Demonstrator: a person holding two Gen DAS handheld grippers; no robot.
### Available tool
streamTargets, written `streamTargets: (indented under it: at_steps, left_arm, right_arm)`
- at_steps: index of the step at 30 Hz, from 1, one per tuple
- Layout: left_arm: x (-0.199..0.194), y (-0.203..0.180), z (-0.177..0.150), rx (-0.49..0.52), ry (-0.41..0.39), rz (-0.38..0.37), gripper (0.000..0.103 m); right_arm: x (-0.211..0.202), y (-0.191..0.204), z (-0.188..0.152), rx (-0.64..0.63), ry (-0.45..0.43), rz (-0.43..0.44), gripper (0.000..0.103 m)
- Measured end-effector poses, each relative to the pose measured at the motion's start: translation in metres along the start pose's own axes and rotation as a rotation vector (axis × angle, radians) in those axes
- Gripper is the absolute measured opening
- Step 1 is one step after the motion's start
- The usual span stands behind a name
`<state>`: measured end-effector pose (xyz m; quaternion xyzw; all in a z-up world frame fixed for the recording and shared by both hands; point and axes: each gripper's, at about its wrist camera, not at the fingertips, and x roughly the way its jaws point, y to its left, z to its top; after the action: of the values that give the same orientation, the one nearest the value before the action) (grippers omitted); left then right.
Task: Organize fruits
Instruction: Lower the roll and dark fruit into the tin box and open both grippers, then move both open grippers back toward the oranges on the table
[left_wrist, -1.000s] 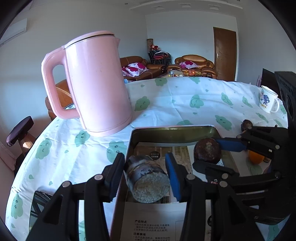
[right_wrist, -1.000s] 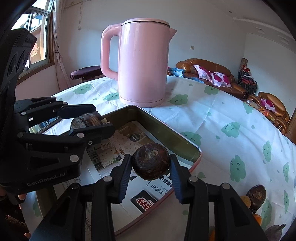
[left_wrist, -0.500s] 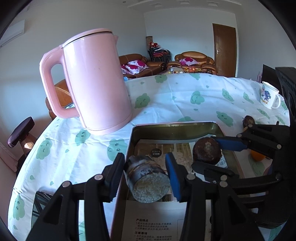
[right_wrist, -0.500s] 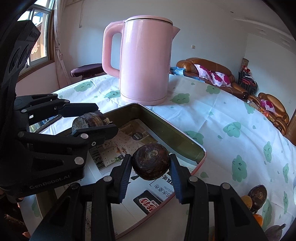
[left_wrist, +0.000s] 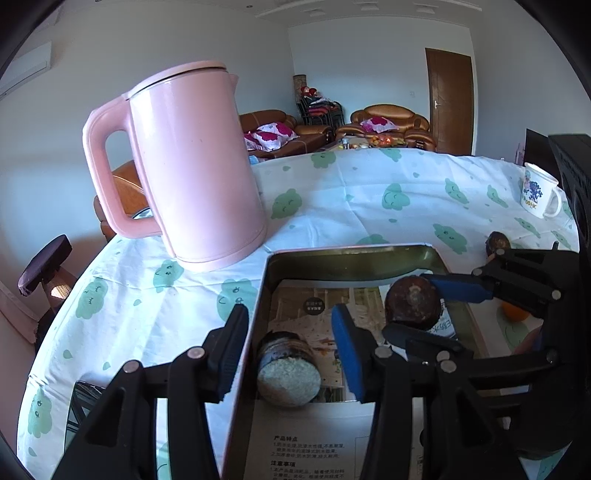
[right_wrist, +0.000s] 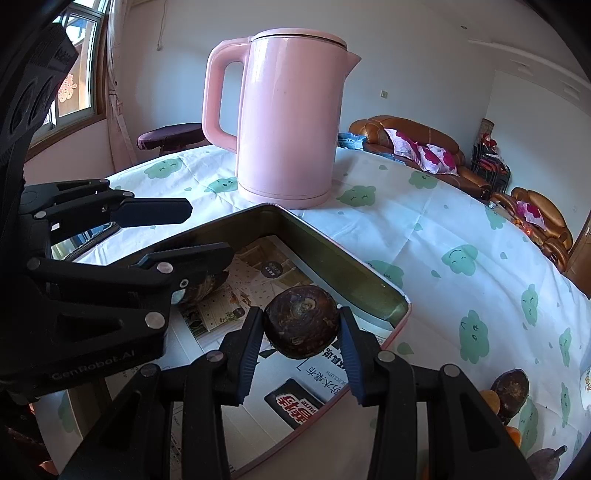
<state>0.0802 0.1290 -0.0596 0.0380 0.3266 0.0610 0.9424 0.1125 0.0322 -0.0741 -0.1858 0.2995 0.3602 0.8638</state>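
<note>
Left gripper (left_wrist: 288, 347) jaws are opening off the cut brown fruit (left_wrist: 289, 369), now lying in the tin tray (left_wrist: 354, 254) at near left, so it's placed, while right gripper (right_wrist: 301, 341) is still pinching the round brown fruit (right_wrist: 301, 326) above the tray's right side.

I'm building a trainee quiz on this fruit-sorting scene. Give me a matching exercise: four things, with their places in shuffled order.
1. pink kettle
2. round brown fruit
3. cut fruit
4. white mug

a. lying in the tray
b. far off on the cloth, clear of the tray
c. clamped in the right tongs
d. upright just beyond the tray's far rim

Pairs: 1-d, 2-c, 3-a, 4-b
</note>
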Motion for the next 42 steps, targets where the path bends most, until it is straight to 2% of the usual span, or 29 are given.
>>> streamTargets:
  at_steps: [4,11,15,17,19,23,25,26,28,31,37,41,42]
  left_arm:
    - [-0.003,0.002,-0.003,-0.010,-0.007,-0.007,0.055]
    - [-0.019,0.001,-0.002,-0.018,-0.036,-0.017,0.055]
    - [-0.031,-0.001,0.000,-0.032,-0.066,-0.029,0.061]
    - [-0.038,-0.003,0.001,-0.044,-0.086,-0.046,0.061]
    - [-0.046,-0.006,0.002,-0.057,-0.113,-0.064,0.061]
    - [-0.064,-0.014,0.002,-0.077,-0.174,-0.082,0.069]
    - [-0.071,-0.021,0.002,-0.076,-0.198,-0.095,0.079]
    - [-0.074,-0.027,0.002,-0.070,-0.206,-0.104,0.080]
    - [-0.077,-0.042,0.002,-0.045,-0.207,-0.131,0.080]
    - [-0.076,-0.069,0.002,0.001,-0.199,-0.175,0.080]
    - [-0.063,-0.120,0.002,0.072,-0.147,-0.255,0.080]
    - [-0.052,-0.144,-0.001,0.104,-0.109,-0.278,0.080]
    - [-0.049,-0.148,-0.002,0.107,-0.100,-0.281,0.080]
  right_arm:
    - [0.000,0.000,0.000,-0.002,0.001,-0.002,0.043]
    - [-0.005,0.001,-0.002,0.003,-0.011,-0.017,0.044]
    - [-0.012,0.001,-0.005,0.011,-0.029,-0.034,0.044]
    - [-0.018,0.003,-0.008,0.000,-0.042,-0.048,0.050]
    - [-0.027,0.003,-0.010,-0.007,-0.061,-0.069,0.062]
    - [-0.054,-0.004,-0.020,-0.012,-0.103,-0.139,0.062]
    - [-0.073,-0.017,-0.028,0.012,-0.138,-0.193,0.064]
    - [-0.083,-0.024,-0.033,0.034,-0.153,-0.207,0.066]
    - [-0.101,-0.041,-0.044,0.076,-0.163,-0.250,0.085]
    - [-0.120,-0.064,-0.061,0.122,-0.137,-0.337,0.097]
    - [-0.139,-0.104,-0.100,0.234,-0.087,-0.362,0.102]
    - [-0.141,-0.116,-0.121,0.273,-0.019,-0.397,0.102]
    - [-0.142,-0.121,-0.126,0.299,-0.013,-0.377,0.102]
